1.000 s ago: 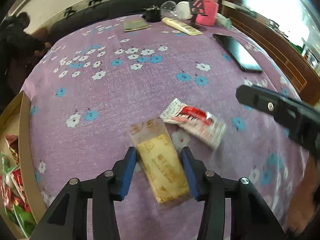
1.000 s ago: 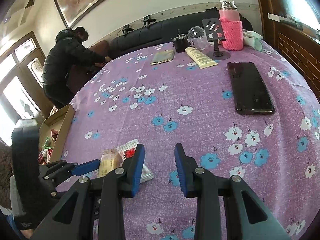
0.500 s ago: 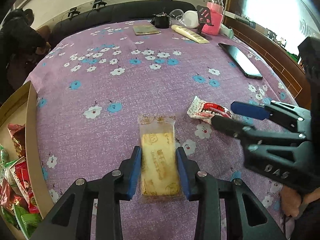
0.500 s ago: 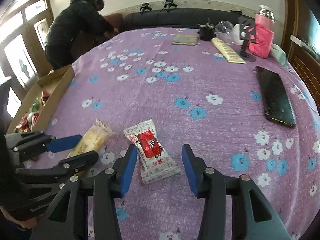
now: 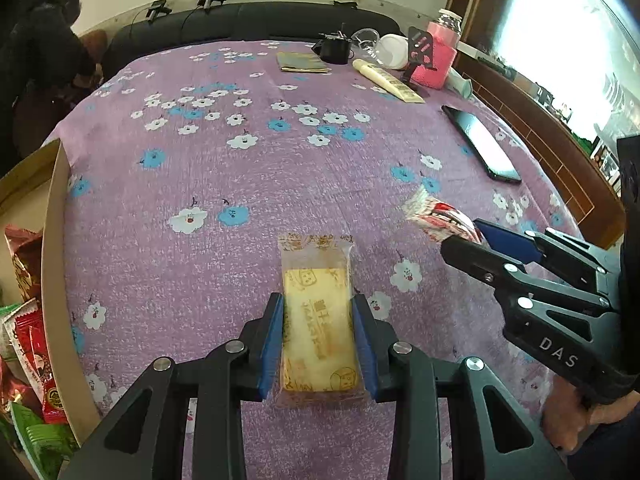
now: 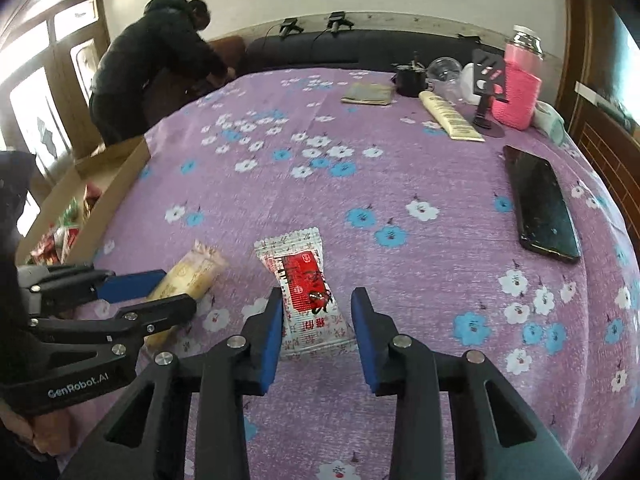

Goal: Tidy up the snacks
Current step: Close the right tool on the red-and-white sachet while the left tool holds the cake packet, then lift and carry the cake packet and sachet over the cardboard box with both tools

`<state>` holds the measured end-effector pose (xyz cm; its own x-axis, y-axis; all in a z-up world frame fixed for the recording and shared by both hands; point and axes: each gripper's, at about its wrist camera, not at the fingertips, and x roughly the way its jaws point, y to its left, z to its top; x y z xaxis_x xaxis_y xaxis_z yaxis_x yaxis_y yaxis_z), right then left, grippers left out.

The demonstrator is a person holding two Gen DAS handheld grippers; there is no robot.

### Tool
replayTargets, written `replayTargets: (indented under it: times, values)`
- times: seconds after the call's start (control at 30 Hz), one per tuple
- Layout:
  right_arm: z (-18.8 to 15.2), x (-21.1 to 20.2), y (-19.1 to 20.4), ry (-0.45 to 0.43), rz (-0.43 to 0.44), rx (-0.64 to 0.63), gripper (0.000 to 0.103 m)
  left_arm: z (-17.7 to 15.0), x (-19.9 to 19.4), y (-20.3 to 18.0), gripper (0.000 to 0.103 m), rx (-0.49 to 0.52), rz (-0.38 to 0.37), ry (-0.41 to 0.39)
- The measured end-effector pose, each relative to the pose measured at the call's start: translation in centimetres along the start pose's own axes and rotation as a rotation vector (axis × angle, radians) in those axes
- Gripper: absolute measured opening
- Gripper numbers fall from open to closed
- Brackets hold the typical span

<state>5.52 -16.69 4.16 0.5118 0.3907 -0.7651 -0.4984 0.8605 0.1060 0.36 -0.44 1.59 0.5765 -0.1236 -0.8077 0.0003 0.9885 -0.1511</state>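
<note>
A yellow cake snack in a clear wrapper (image 5: 316,320) lies on the purple flowered tablecloth (image 5: 240,160). My left gripper (image 5: 318,312) is shut on it, both blue pads against its long sides. To its right lies a red-and-white snack packet (image 6: 304,280), lengthwise between the fingers of my right gripper (image 6: 318,312). Those jaws are closing: the left pad touches the packet's edge, the right pad stands a sliver off, and the packet looks flat. The left gripper (image 6: 176,290) and the yellow snack (image 6: 196,272) show at the right wrist view's left.
A cardboard box (image 5: 52,240) with several snack packets sits at the table's left edge. A black phone (image 6: 540,208) lies to the right. A pink bottle (image 6: 518,84), a cream tube (image 6: 450,120) and small items stand at the back. A person (image 6: 152,60) bends at the far left.
The left jaws drew in from either side of the yellow snack until they pressed on it. The right gripper swung over the red-and-white packet, spread wider, then narrowed around it.
</note>
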Motion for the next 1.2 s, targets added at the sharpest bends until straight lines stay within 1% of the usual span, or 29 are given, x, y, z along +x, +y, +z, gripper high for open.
replayTargets:
  times: [0.47,0.8,0.97,1.2]
  values:
    - [-0.1,-0.3,0.0,-0.008,-0.015,-0.002,0.032,0.4,-0.7,0.3,0.035,-0.012,0.010,-0.025]
    - [0.0,-0.6,-0.4,-0.021,-0.023,0.009,0.032,0.6,-2.1,0.5,0.035,-0.007,0.021,-0.062]
    - [0.1,-1.0,-0.9,-0.029,-0.022,0.037,0.032,0.7,-3.3,0.9,0.035,-0.013,0.026,-0.091]
    - [0.4,-2.2,-0.1,-0.051,-0.014,0.053,0.032,0.7,-4.8,2.1,0.035,-0.030,0.032,-0.129]
